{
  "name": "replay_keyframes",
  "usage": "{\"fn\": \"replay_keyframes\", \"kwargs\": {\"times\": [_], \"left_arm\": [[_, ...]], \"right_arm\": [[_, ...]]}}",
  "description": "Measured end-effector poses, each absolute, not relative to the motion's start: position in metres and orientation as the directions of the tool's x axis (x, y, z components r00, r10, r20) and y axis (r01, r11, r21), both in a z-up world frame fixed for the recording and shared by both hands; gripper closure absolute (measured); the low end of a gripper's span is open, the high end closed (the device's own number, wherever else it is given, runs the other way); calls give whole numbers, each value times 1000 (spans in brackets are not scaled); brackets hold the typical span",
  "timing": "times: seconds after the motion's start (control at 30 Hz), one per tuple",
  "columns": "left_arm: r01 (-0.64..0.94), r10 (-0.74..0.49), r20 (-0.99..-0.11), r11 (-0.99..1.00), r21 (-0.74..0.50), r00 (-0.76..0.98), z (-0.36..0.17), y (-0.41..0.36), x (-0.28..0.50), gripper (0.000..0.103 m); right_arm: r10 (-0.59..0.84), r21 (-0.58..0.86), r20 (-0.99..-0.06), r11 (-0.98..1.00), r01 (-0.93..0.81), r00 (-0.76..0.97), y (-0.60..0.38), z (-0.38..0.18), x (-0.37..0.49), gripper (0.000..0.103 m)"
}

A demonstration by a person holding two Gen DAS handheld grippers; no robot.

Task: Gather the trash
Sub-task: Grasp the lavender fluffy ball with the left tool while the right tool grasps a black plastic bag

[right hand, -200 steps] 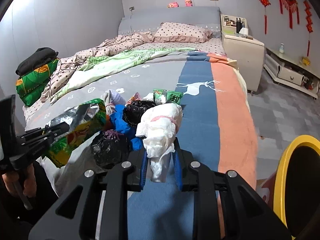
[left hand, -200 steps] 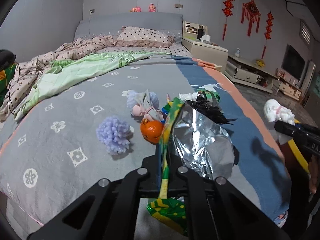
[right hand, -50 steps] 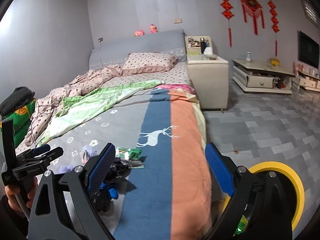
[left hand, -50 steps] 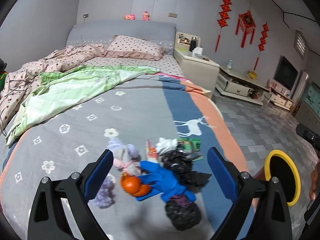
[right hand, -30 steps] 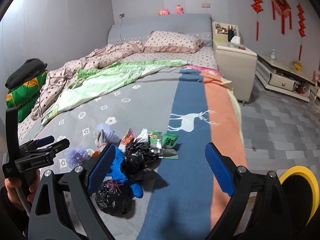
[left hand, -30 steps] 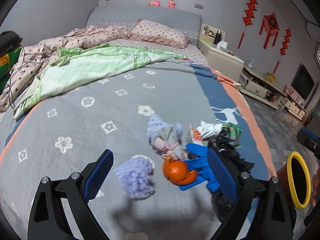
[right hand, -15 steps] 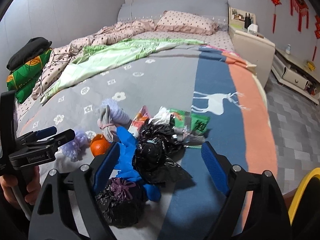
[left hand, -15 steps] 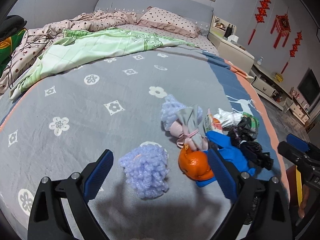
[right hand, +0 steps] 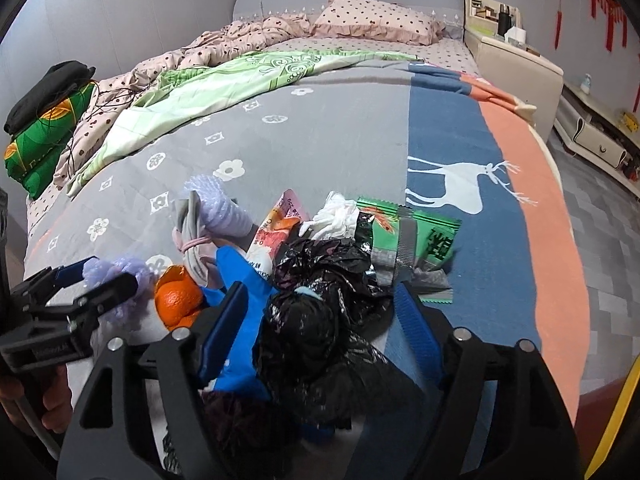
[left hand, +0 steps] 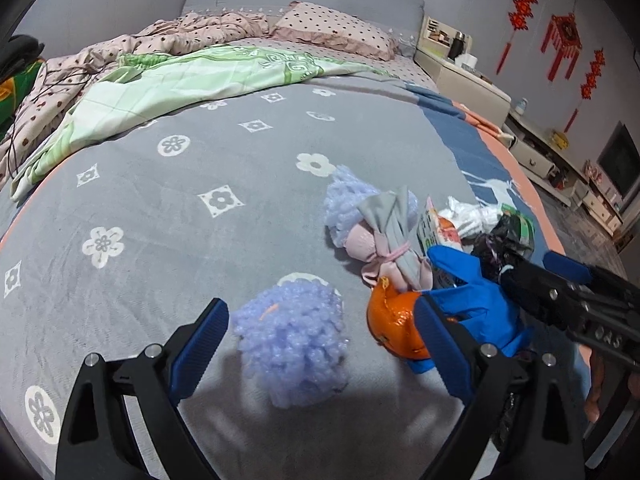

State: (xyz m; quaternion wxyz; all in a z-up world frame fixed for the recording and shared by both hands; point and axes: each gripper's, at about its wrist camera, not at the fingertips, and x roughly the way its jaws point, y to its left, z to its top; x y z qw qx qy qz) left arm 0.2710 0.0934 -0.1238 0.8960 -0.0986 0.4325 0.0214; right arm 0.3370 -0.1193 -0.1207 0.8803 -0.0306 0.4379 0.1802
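A heap of trash lies on the grey bedspread [left hand: 160,240]. My left gripper [left hand: 320,344] is open, its jaws either side of a lilac foam net [left hand: 292,344], with an orange [left hand: 394,326] and a blue glove [left hand: 472,300] just right. My right gripper [right hand: 320,320] is open around a crumpled black plastic bag [right hand: 316,320]. The right wrist view also shows the blue glove [right hand: 244,280], the orange [right hand: 178,300], a green snack wrapper [right hand: 412,240], a red-white packet [right hand: 272,236], white tissue [right hand: 332,216] and a grey-pink bundle [right hand: 196,236].
A green quilt [right hand: 240,80] and a pink dotted duvet [right hand: 240,36] cover the far side of the bed. A bedside cabinet [right hand: 516,64] stands right of the bed. A yellow bin rim [right hand: 616,424] shows at the lower right. Folded green bedding [right hand: 40,136] sits far left.
Both grippers have moved down and closer to the heap. The left now brackets the lilac foam net; the right now brackets the black bag.
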Motion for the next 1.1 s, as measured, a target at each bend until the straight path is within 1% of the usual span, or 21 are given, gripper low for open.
{"fn": "replay_keyframes", "kwargs": {"times": [0.03,0.13,0.27,0.37,0.43,0.47,0.5,0.53,0.6,0.83,0.93,1.1], "left_arm": [[-122,-42,-780,981,-151,624,-125,93,271,21],[-114,-35,-785,984,-134,618,-128,90,272,25],[-85,-31,-782,991,-107,623,-128,84,273,32],[-72,-32,-780,992,-99,625,-130,82,272,41],[-71,-23,-780,994,-86,625,-131,81,273,48],[-72,-19,-780,994,-82,625,-131,80,273,51],[-77,-9,-781,994,-73,624,-132,81,274,56],[-82,-3,-783,994,-69,622,-133,82,275,59],[-89,4,-786,994,-65,618,-133,82,276,61],[-83,4,-775,995,-62,632,-132,83,275,66],[-83,-26,-769,991,-102,638,-129,87,273,66],[-94,-57,-744,983,-160,666,-120,94,267,66]], "right_arm": [[292,111,-785,934,-339,547,-120,-123,340,34],[302,135,-792,934,-331,531,-120,-131,348,35],[305,150,-803,935,-322,513,-120,-142,356,42],[310,159,-806,934,-321,503,-119,-148,359,46],[310,159,-806,934,-321,504,-118,-150,361,52],[309,156,-805,934,-322,506,-118,-151,361,53],[309,154,-804,934,-323,508,-118,-151,361,55],[309,152,-804,933,-326,509,-117,-151,362,57],[306,146,-805,932,-331,509,-116,-152,362,60],[296,133,-801,935,-328,520,-115,-151,360,72],[291,125,-795,937,-326,533,-117,-146,356,75],[287,119,-776,941,-317,562,-122,-133,348,76]]}}
